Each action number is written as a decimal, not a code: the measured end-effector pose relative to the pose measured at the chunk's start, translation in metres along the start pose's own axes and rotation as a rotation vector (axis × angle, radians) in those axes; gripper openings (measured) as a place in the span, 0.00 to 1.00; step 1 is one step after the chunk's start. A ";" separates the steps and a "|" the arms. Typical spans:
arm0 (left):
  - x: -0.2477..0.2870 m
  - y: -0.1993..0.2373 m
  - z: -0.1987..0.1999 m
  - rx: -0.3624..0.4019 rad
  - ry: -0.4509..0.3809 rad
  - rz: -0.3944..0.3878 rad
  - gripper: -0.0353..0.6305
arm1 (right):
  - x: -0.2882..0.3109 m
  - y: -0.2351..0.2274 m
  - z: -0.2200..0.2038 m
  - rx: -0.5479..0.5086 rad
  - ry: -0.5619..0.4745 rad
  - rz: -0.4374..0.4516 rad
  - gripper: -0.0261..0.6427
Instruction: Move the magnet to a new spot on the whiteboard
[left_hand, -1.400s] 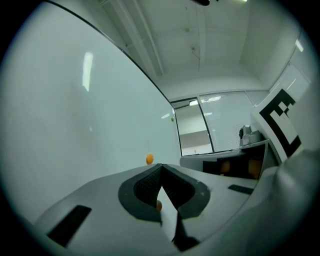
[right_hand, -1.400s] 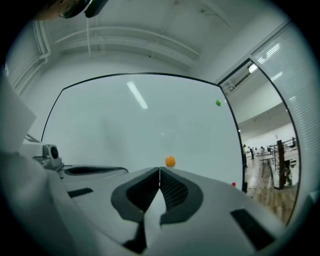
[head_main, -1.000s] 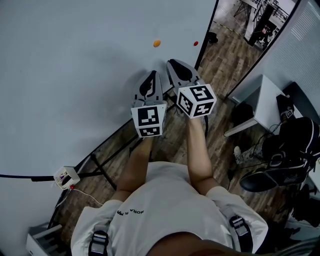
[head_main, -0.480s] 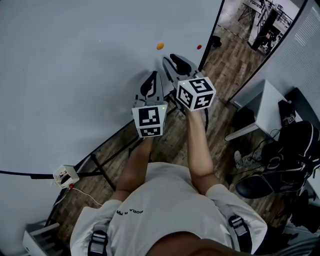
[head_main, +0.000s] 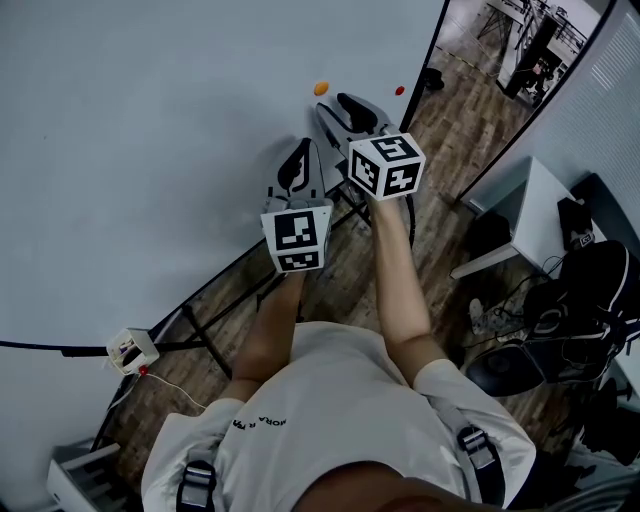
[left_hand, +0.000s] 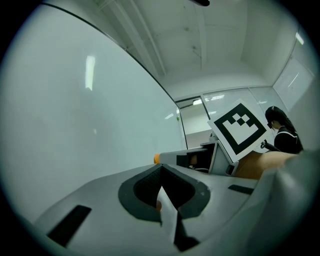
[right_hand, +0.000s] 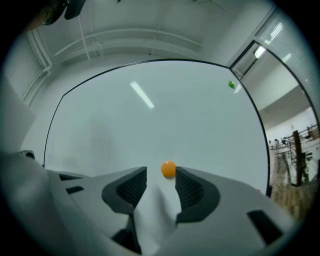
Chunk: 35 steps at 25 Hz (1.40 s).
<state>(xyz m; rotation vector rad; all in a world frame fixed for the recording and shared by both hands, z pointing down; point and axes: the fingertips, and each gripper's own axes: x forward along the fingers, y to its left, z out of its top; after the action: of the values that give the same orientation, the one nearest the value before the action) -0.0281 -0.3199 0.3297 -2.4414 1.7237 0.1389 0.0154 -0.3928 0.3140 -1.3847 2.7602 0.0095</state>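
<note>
Orange magnet (right_hand: 168, 169) on whiteboard (right_hand: 150, 125), right gripper (right_hand: 161, 175) just opened, magnet between its tips, left gripper (left_hand: 160, 186) closed

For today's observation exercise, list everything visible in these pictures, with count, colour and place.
whiteboard: one, white, left and ahead
orange magnet: one, orange, on the whiteboard, between the right claw's tips
red magnet: one, red, near the whiteboard's right edge
green magnet: one, green, whiteboard's upper right
desk: one, white, at right
left claw: one, grey, shut
right claw: one, grey, jaws open, just been opening, not clamping the orange magnet
</note>
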 end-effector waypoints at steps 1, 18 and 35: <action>0.000 0.001 -0.001 0.000 0.001 0.003 0.06 | 0.002 -0.001 -0.001 -0.001 0.003 -0.001 0.30; 0.002 0.014 -0.005 0.004 0.003 0.012 0.06 | 0.031 -0.008 -0.005 -0.041 0.039 -0.020 0.30; 0.002 0.009 -0.004 0.010 0.011 0.009 0.06 | 0.032 -0.014 0.000 -0.044 0.046 -0.041 0.24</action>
<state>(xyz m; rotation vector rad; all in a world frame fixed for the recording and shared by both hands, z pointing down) -0.0356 -0.3252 0.3329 -2.4325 1.7354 0.1179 0.0075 -0.4266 0.3122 -1.4708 2.7840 0.0375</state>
